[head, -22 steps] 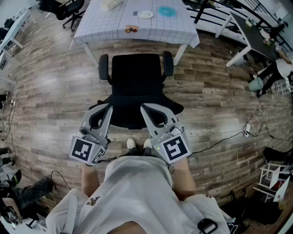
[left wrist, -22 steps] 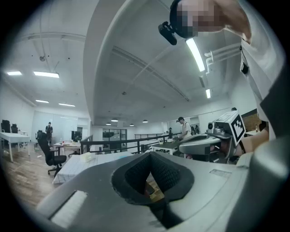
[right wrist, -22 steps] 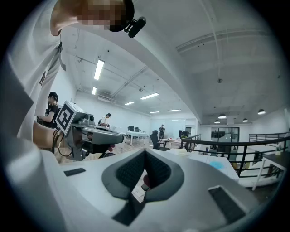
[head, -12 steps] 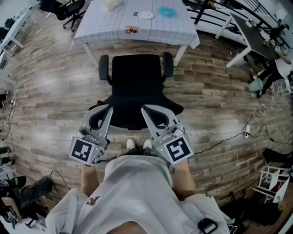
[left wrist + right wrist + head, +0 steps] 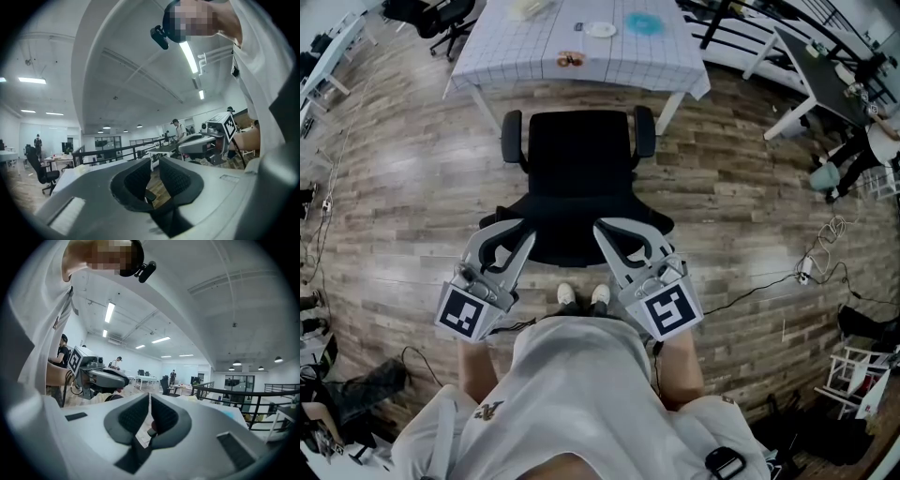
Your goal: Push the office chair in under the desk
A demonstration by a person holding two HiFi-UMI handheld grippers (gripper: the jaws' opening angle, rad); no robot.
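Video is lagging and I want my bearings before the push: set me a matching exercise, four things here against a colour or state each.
Things:
1 chair
2 desk
3 left gripper
4 right gripper

States:
a fingers together
b white, checked top
c black, in front of the desk
d fingers slightly apart, nothing between

Pairs: 1-c, 2-b, 3-d, 4-a

We see a wood-plank floor (image 5: 412,187) carrying the black office chair (image 5: 581,159), which stands just before the desk (image 5: 516,47), and a dark cable (image 5: 750,289) trailing on the right. On the desk's checked cloth lie a white plate (image 5: 599,30), a blue disc (image 5: 642,22) beside it, and a small brownish item (image 5: 570,60), perhaps food.
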